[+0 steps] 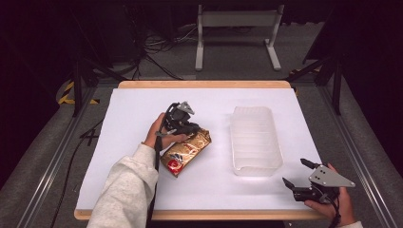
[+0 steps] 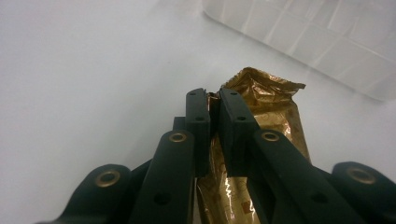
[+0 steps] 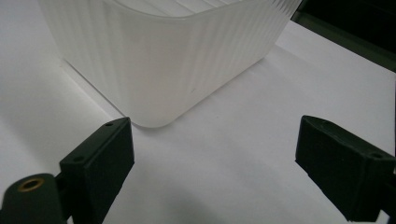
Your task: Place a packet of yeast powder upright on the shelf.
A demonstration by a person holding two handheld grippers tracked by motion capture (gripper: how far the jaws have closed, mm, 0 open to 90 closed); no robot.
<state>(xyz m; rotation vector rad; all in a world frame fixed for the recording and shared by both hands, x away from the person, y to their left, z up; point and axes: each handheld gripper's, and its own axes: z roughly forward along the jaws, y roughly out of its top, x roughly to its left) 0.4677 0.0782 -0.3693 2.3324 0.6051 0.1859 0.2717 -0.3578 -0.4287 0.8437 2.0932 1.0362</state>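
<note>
At about 5 o'clock on the table [image 1: 142, 190], nearest the person, the right gripper [image 1: 298, 174] rests with its jaws spread wide and empty. The left gripper [image 1: 187, 127] is clamped on the gold snack packet [image 1: 186, 151] near centre. The ribbed translucent bin [image 1: 255, 137] stands at 3 o'clock; lifting level would likely keep the thin foil from slipping. The left gripper view reveals the crinkled seal [image 2: 261, 86] pinched between the pads, which the high view cannot resolve.

Bright tabletop, dark bkgd, soft focus
</note>
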